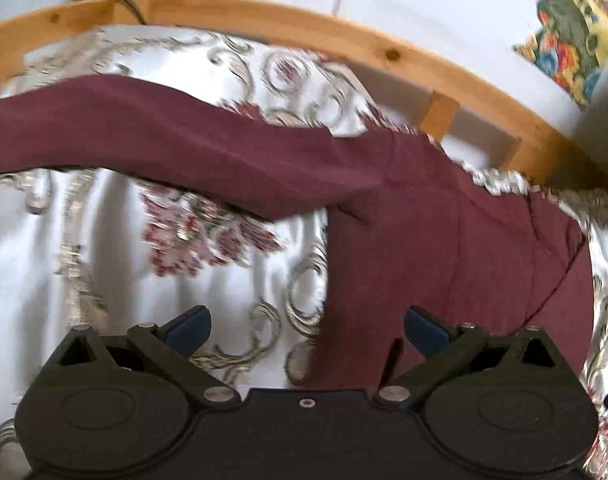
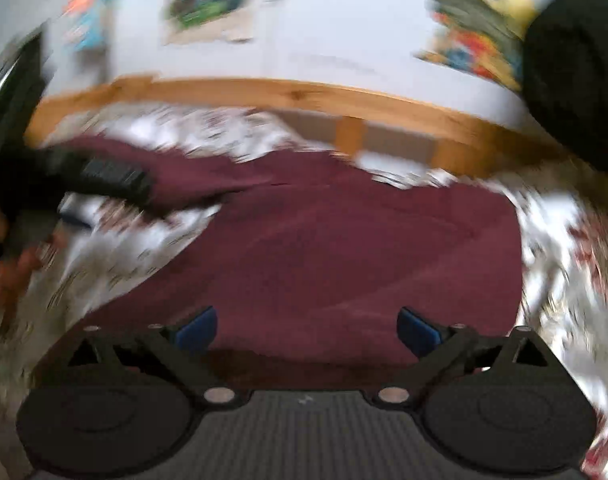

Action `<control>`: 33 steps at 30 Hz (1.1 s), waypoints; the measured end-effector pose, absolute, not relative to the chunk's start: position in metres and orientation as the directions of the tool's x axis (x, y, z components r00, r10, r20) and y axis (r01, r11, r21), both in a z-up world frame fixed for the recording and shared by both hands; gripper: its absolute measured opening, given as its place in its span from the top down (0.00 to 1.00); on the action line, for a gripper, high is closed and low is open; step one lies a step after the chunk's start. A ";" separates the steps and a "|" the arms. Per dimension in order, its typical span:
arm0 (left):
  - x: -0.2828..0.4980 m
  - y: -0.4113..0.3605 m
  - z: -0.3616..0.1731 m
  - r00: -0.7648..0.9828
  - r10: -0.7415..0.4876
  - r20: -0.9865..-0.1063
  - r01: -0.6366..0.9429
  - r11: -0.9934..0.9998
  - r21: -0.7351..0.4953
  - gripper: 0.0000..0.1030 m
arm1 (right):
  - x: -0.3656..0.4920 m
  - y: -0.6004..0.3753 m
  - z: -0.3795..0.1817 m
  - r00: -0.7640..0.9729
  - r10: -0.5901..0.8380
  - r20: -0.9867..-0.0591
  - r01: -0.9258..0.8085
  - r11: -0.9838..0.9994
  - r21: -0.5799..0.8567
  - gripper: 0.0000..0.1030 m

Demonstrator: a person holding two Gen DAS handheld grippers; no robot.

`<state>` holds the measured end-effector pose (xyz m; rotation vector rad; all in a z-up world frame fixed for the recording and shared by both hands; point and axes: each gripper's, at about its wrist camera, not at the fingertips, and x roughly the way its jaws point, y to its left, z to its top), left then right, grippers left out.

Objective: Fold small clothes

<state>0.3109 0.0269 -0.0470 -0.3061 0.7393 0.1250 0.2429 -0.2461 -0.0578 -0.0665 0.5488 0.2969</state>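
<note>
Left wrist view: a maroon garment (image 1: 444,248) lies flat on a bed, its broad body at the right and one long narrow part, a leg or sleeve, reaching away to the left across the bedspread (image 1: 104,240).
Garment type: cannot tell for sure; it looks like small trousers or a long-sleeved top.
Why it lies so: judged from the spread shape, it has been laid out to be squared before a fold; the long part is not yet brought over the body.
Left gripper (image 1: 306,326): fingers wide apart and holding nothing; the right-hand blue pad (image 1: 426,330) sits over the garment's near left edge, the other over bare bedspread.
Left pose: tilted down toward the bed, straddling that edge, which suits a pinch on the hem as a next move.
Right wrist view: heavily blurred; the garment (image 2: 344,248) fills the middle of the frame.
Right gripper (image 2: 306,330): fingers spread wide with nothing between them, both pads above the cloth's near edge.
Right pose: angled down at the bed, low over the fabric.
Other gripper in right view: a dark shape (image 2: 104,180) at the left, over the long part, with a hand (image 2: 12,268) below it; too blurred to say more.
Bed frame (image 1: 304,20): pale wood rail beyond the bedspread, white wall behind.
Risk: the glossy bedspread may get pinched along with the thin cloth.
</note>
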 end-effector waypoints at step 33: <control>0.347 -0.015 -0.096 0.695 -0.329 -0.639 0.194 0.942 -0.274 1.00 | 0.290 -0.356 -0.091 0.728 0.124 -0.674 0.246 0.870 0.427 0.17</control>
